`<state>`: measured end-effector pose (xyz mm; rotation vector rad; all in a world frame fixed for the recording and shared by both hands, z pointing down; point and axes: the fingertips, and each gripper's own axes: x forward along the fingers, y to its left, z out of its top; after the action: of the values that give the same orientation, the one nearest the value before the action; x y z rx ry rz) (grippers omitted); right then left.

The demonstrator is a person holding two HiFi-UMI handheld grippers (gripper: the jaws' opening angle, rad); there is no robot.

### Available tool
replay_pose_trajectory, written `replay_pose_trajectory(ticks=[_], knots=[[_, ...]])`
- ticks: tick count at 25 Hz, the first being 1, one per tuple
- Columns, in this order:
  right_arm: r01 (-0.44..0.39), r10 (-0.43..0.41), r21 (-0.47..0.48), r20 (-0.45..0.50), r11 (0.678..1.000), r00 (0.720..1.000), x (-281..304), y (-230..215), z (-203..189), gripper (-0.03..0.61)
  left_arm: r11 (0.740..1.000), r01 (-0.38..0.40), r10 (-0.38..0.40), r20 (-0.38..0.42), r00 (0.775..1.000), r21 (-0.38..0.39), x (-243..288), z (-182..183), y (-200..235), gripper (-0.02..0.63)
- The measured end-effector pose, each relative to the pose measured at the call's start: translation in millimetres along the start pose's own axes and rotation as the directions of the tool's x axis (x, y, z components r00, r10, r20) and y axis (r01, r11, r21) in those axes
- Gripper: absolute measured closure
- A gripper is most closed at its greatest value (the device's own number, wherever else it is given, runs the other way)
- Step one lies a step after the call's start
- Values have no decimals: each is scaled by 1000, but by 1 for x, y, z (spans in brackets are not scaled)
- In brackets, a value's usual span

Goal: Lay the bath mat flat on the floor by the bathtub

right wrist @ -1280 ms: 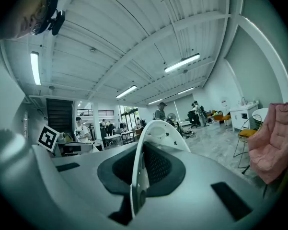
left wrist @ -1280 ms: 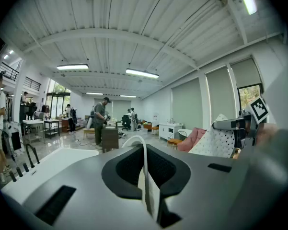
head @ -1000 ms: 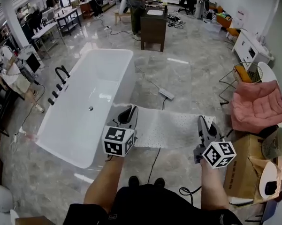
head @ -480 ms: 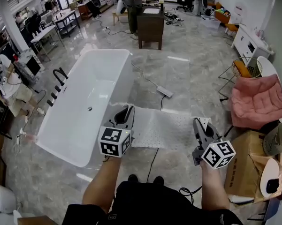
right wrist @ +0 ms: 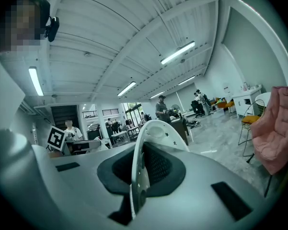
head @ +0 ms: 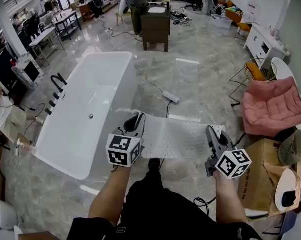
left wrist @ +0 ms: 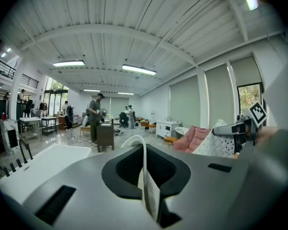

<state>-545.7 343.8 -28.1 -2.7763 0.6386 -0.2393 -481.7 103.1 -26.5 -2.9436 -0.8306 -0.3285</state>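
Note:
A white perforated bath mat [head: 178, 136] hangs stretched between both grippers above the marble floor, just right of the white bathtub [head: 85, 119]. My left gripper [head: 137, 119] is shut on the mat's left edge, close to the tub's near right corner. In the left gripper view that edge [left wrist: 144, 150] stands pinched in the jaws of the left gripper [left wrist: 148, 190]. My right gripper [head: 213, 131] is shut on the mat's right edge, which shows as a curved white strip [right wrist: 143, 143] in the jaws of the right gripper [right wrist: 134, 186]. The mat's underside is hidden.
A pink cushioned chair [head: 273, 106] and a cardboard box [head: 263, 176] stand to the right. A power strip [head: 171, 98] with its cable lies on the floor beyond the mat. A dark cabinet [head: 155, 26] with a person [head: 135, 4] beside it stands farther back.
The view has shifted forward a little and the person's leg and foot now show under the mat. Both grippers hold the mat stretched as before.

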Motion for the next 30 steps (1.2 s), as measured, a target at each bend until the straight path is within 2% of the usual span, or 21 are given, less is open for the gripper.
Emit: replay_pose_trajectory(ticks=[8, 14, 22, 30], knots=[[19, -19, -12, -28, 1000, 999, 63, -34, 8, 560, 1000, 17, -17, 12, 1000, -16, 71, 3, 34, 598], [43, -43, -11, -42, 999, 998, 148, -69, 23, 560, 999, 33, -33, 0, 999, -40, 145, 6, 83, 598], [56, -56, 0, -66, 998, 996, 265, -97, 47, 560, 999, 37, -37, -14, 999, -38, 231, 30, 160, 598], [57, -58, -9, -69, 998, 996, 342, -117, 64, 560, 998, 30, -30, -7, 1000, -46, 286, 41, 217, 598]])
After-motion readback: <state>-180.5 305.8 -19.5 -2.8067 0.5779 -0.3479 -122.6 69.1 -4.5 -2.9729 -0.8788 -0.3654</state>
